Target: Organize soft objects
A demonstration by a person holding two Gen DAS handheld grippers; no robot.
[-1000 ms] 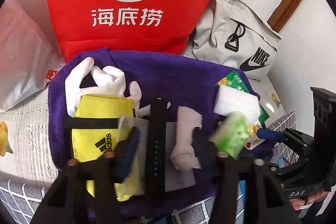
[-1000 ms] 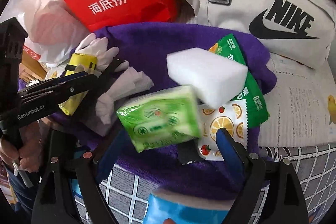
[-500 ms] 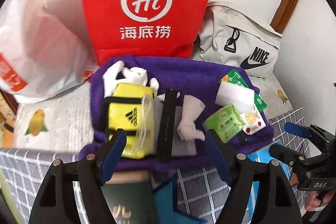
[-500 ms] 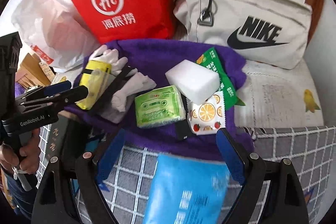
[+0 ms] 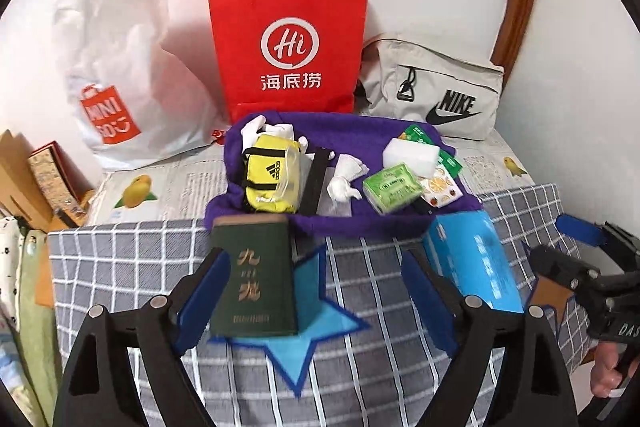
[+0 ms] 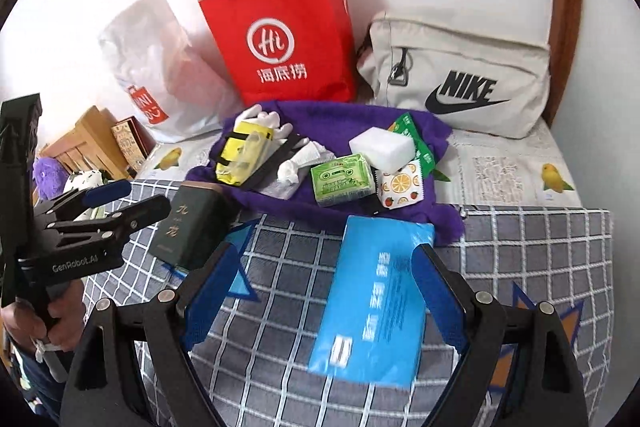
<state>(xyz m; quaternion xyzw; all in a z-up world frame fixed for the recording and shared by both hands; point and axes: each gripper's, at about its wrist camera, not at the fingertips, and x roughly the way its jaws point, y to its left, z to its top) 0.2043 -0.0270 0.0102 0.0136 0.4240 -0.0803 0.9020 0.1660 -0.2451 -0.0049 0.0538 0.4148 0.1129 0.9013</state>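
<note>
on the grey checked cloth (image 5: 360,367), both grippers sit low at the near edge, each with jaws wide apart and nothing between them. left gripper (image 5: 316,291) points at the dark green book (image 5: 254,275), which lies on a blue star patch (image 5: 320,331); the book sits between the blue pads but i can't tell if either pad touches it. right gripper (image 6: 324,291) is over the blue tissue pack (image 6: 376,299), pack lying flat on the cloth between the fingers, apparently not pinched.

soft stuff is piled on the purple towel (image 6: 340,115) behind the book and the pack: yellow adidas pouch (image 5: 270,179) at the left with white gloves (image 5: 264,127) behind it, black strap (image 5: 316,179) just beside the pouch, crumpled white cloth (image 5: 346,179) in the middle, green tissue packet (image 6: 342,179) right of that, white sponge (image 6: 382,147) behind it resting on a green sachet (image 6: 420,143), orange-print sachet (image 6: 400,187) touching the packet's right side.

behind the towel: red paper bag (image 5: 288,47) upright against the wall, white plastic bag (image 5: 120,67) to its left, beige nike bag (image 6: 460,79) to its right. left edge of the frame is cluttered, looks like cardboard boxes (image 6: 92,139).
</note>
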